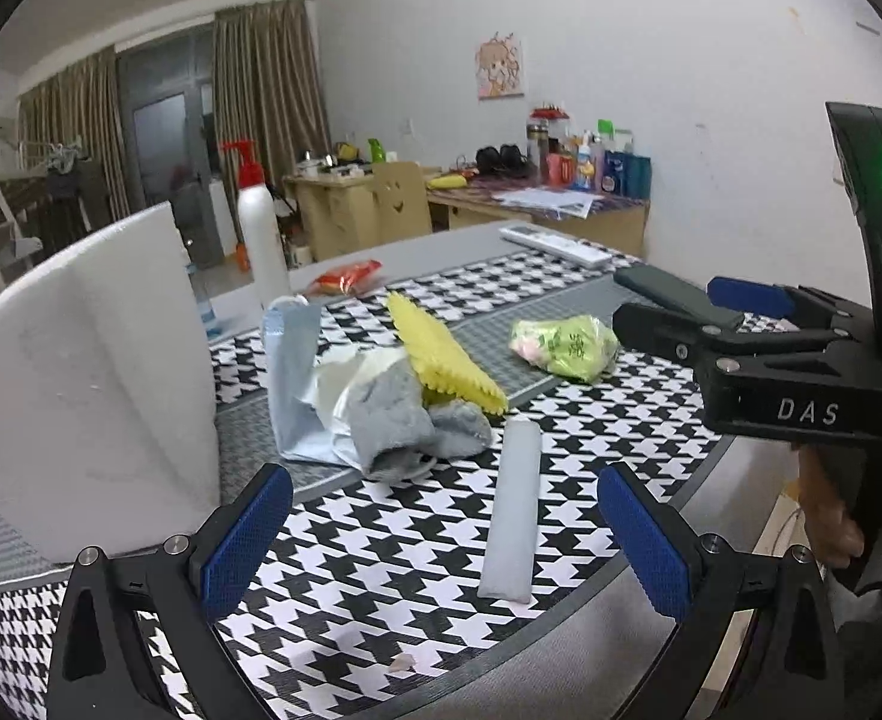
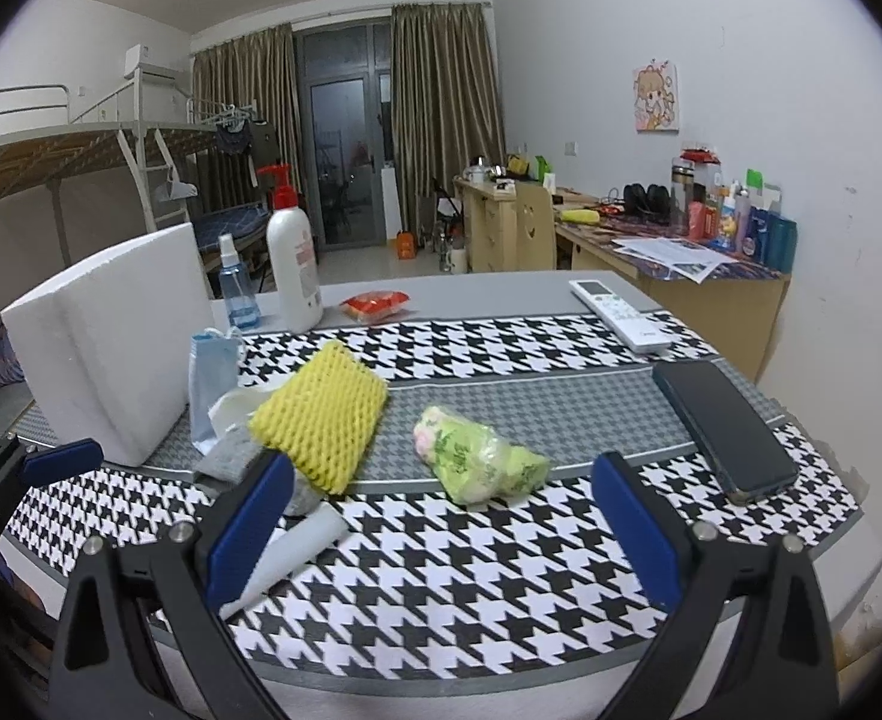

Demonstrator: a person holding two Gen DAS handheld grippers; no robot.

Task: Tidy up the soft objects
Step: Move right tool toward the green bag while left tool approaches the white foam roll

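Observation:
A pile of soft things lies on the houndstooth mat: a yellow foam net (image 1: 441,354) (image 2: 321,414) on a grey sock (image 1: 405,420) (image 2: 231,456), white tissue (image 1: 345,384) and a blue face mask (image 1: 288,372) (image 2: 210,378). A grey rolled cloth (image 1: 516,510) (image 2: 294,546) lies in front of the pile. A green plastic bag (image 1: 567,345) (image 2: 483,459) sits to the right. My left gripper (image 1: 444,540) is open and empty, over the roll. My right gripper (image 2: 441,528) (image 1: 699,306) is open and empty, just short of the green bag.
A white foam block (image 1: 87,390) (image 2: 111,336) stands at the left. A dark phone (image 2: 723,426) and a white remote (image 2: 618,312) lie at the right. A lotion bottle (image 2: 294,264), a spray bottle (image 2: 234,288) and a red snack packet (image 2: 375,303) stand behind.

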